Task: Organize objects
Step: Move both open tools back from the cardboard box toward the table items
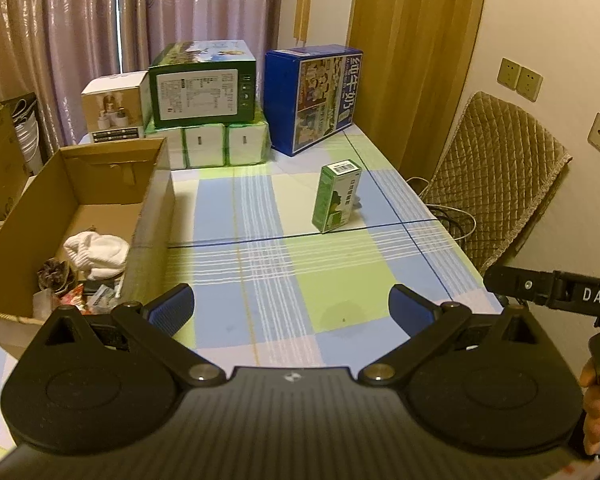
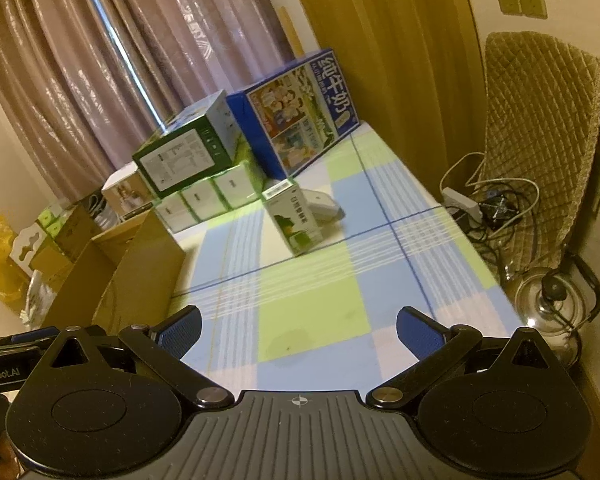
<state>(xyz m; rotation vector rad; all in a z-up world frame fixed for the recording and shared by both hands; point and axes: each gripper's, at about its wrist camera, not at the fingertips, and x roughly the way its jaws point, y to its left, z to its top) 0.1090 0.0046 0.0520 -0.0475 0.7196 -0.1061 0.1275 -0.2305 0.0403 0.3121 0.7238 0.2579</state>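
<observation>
The table (image 1: 260, 280) is covered with a blue, green and white checked cloth. A small green-and-white carton (image 1: 336, 196) stands upright near its middle, with a small white object (image 2: 320, 204) just behind it. An open cardboard box (image 1: 100, 208) sits at the left edge. Along the far end: a blue milk carton case (image 1: 312, 96), white-and-green packs (image 1: 224, 144) carrying a green box (image 1: 202, 84), and a white box (image 1: 114, 106).
</observation>
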